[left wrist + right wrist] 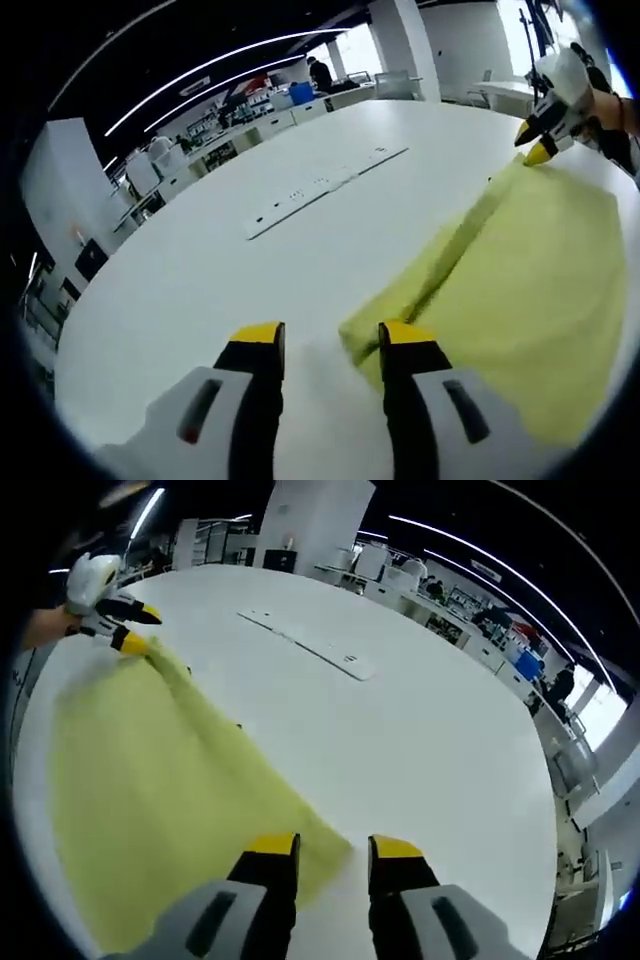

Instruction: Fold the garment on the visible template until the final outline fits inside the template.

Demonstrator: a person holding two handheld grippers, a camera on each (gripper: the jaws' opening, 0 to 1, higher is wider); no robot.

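Evidently the fold is under way: a pale yellow, soft cloth garment [520, 290] lies flat on the round white worktop [250, 270], and the two hand-held grippers sit at opposite ends of one of its long edges. In the left gripper view, the left hand-held gripper [332, 340] has its yellow-tipped jaws spread apart, the near corner of the garment just inside its right jaw, so it reads as released and not yet gripping. In the right gripper view, the right hand-held gripper [334, 848] is likewise parted, the other corner of the garment lying by its left jaw. No template outline can be made out around the garment. A thin pale flat strip [310, 645] lies on the worktop well apart from the garment, beyond its long edge. By my judgement, the next move calls for both sets of jaws to close on their corners together, then carry that edge across the garment evenly. No containers sit near the garment.
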